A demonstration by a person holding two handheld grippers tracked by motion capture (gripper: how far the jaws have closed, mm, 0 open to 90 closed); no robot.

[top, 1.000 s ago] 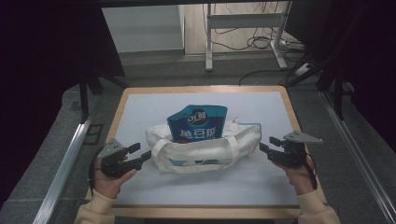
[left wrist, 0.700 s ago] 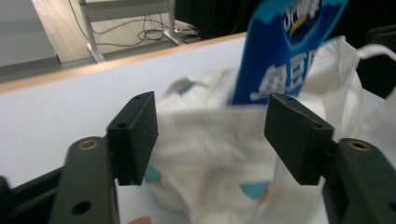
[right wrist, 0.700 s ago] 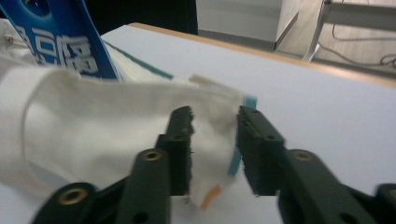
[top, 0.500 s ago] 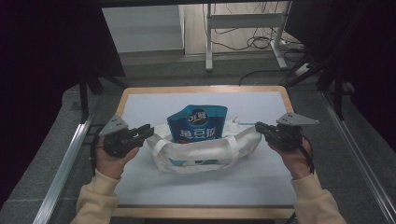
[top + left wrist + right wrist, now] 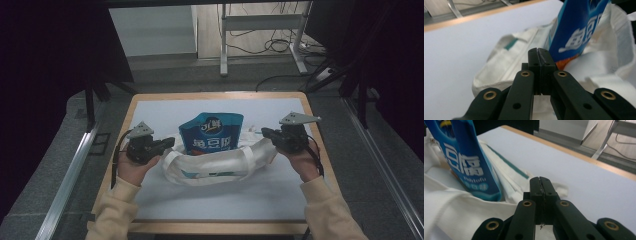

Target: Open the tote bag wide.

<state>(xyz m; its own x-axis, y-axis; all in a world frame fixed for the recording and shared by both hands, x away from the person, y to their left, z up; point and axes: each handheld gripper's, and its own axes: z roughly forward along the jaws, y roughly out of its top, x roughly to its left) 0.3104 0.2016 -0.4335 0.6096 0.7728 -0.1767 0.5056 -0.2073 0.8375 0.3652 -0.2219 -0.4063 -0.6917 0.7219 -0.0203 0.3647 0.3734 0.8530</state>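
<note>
A square table (image 5: 150, 220) with a light wooden rim carries a pale, bluish-white sheet over nearly its whole top — only the wood border shows around the edges. Lying directly on that sheet near the middle is a white cloth tote bag (image 5: 220, 162), rumpled and spread flat, with a thin green stripe visible on its fabric in the right gripper view. A blue snack pouch (image 5: 214, 131) with white lettering sticks out of the bag's mouth toward the far side of the table — its lower end sits inside the cloth.
</note>
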